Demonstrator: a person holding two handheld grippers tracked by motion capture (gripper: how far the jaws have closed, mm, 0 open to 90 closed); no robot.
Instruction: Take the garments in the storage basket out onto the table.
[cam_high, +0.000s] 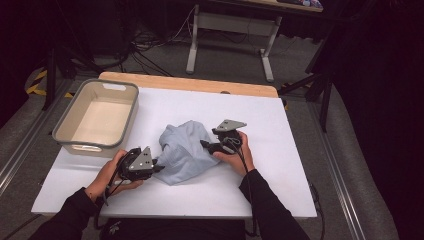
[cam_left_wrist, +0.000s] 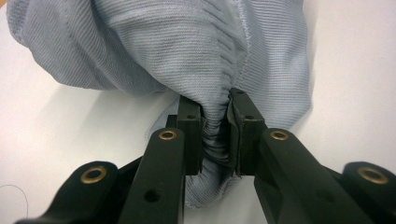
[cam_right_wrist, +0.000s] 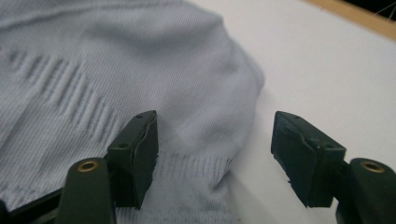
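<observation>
A light blue ribbed garment (cam_high: 185, 152) lies crumpled in the middle of the white table (cam_high: 280, 165). My left gripper (cam_high: 156, 167) is at its near left edge, shut on a bunched fold of the garment (cam_left_wrist: 215, 126) that is pinched between the jaws. My right gripper (cam_high: 205, 145) is at the garment's right edge and stands open. In the right gripper view its left fingertip (cam_right_wrist: 142, 149) rests over the garment (cam_right_wrist: 116, 84) near the ribbed hem, while the right fingertip (cam_right_wrist: 301, 154) is above bare table.
A grey-rimmed beige bin (cam_high: 97, 117) stands at the table's back left, nothing in it. A wooden strip (cam_high: 190, 82) runs along the far edge. Beyond it are a desk frame (cam_high: 230, 30) and cables on the floor.
</observation>
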